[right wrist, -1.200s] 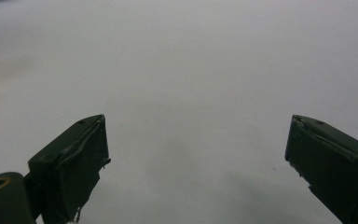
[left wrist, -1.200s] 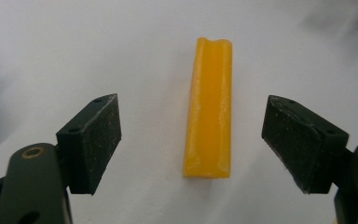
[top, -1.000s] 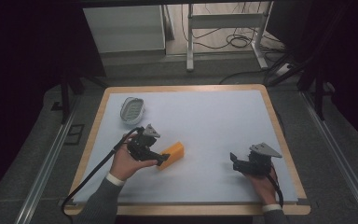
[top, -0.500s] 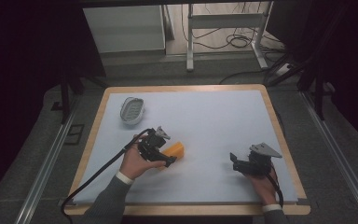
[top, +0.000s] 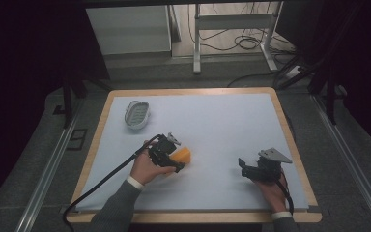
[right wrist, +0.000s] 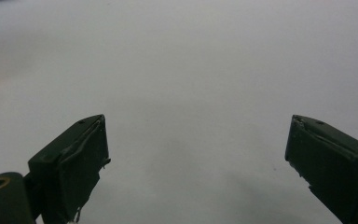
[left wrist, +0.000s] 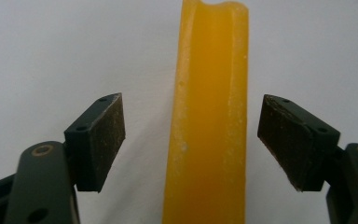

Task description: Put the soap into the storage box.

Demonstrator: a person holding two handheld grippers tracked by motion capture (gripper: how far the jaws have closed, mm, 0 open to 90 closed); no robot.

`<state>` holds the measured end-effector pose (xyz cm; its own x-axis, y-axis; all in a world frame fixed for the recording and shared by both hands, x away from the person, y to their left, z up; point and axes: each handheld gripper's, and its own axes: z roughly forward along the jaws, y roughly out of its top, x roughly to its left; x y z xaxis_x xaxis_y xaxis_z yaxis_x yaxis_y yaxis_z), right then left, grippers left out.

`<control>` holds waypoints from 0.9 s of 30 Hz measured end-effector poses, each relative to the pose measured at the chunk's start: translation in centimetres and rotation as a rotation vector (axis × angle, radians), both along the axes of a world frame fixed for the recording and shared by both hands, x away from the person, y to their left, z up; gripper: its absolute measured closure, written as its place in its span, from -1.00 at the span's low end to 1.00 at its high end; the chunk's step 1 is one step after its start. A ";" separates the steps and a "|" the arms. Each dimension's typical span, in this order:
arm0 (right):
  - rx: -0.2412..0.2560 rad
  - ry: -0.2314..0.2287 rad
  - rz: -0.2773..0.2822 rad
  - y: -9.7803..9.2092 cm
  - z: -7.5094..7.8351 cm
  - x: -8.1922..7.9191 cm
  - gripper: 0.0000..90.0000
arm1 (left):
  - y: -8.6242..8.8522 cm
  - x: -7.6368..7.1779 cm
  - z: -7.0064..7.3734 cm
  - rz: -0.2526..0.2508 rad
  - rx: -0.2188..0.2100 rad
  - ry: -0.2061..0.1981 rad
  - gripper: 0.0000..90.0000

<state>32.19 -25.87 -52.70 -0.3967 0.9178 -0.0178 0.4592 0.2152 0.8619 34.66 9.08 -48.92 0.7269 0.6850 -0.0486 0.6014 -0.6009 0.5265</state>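
Left of centre on the white table (top: 222,125), near the front edge: yellow block (top: 182,155), lying flat, long axis running straight away along the left gripper's line of sight, so already lined up between the fingers. In the left gripper view, yellow block (left wrist: 209,116) standing as a tall bar dead centre, shallow groove down its top face, far end notched. Left gripper (left wrist: 191,140) straddling it: left finger pad (left wrist: 103,135) off one long side, right finger pad (left wrist: 292,140) off the other, a clear gap of table on both sides, no touch yet. Fingers wide open, holding nothing. Gap on the left side a little wider than on the right, so slightly off-centre but well within the span. Judged next: squeeze across the short axis, little or no more reach needed. In the high view, left gripper (top: 174,157) right over the near end of the block, hand wrapped behind it.

Right gripper (top: 246,169) well apart, toward the front right of the table, much farther from the block. In the right gripper view, right gripper (right wrist: 196,163) with fingers spread wide, bare table between, gripping nothing. Idle by the look of it.

Far left rear: small oval grey dish (top: 137,114), well away from both grippers, untouched.
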 end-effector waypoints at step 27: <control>-0.007 -0.005 -0.005 0.0 0.0 0.0 -0.87 | -0.4 0.4 -0.8 -0.006 -0.003 0.055 0.34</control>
